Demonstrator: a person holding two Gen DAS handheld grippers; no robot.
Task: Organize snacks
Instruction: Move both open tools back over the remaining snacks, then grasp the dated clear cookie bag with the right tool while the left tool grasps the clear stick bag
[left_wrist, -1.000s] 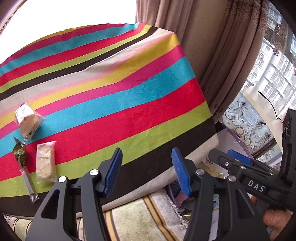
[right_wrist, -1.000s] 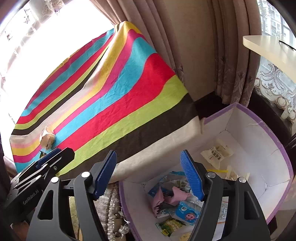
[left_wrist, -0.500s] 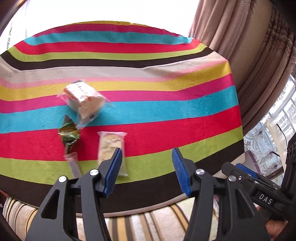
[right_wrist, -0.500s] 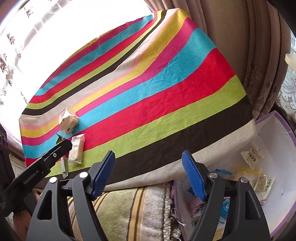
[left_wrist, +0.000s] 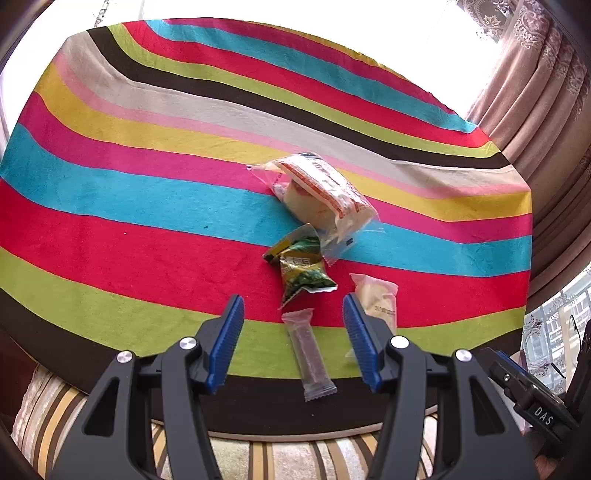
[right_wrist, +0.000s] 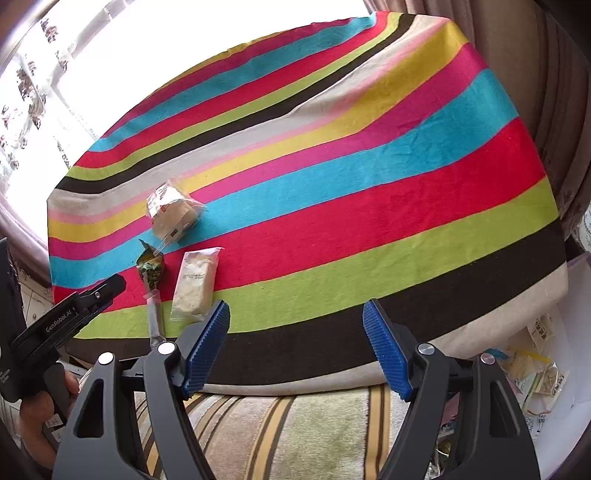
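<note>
1. Hovering above the near edge of the striped tablecloth (left_wrist: 155, 206), the left gripper (left_wrist: 293, 341) has its blue jaws spread with nothing pinched; a clear slim bar packet (left_wrist: 309, 356) lies on the cloth in the gap between them, untouched.
2. Beyond it sits a green snack pouch (left_wrist: 301, 271); a pale wafer packet (left_wrist: 376, 299) lies just beside the gripper's right finger; a larger bread packet (left_wrist: 325, 194) rests farther back, touching the pouch.
3. The right gripper (right_wrist: 295, 349) is empty, its jaws having just been opening, held wide over the cloth's dark border; a white box (right_wrist: 576, 266) holding more snacks shows at the right edge.
</note>
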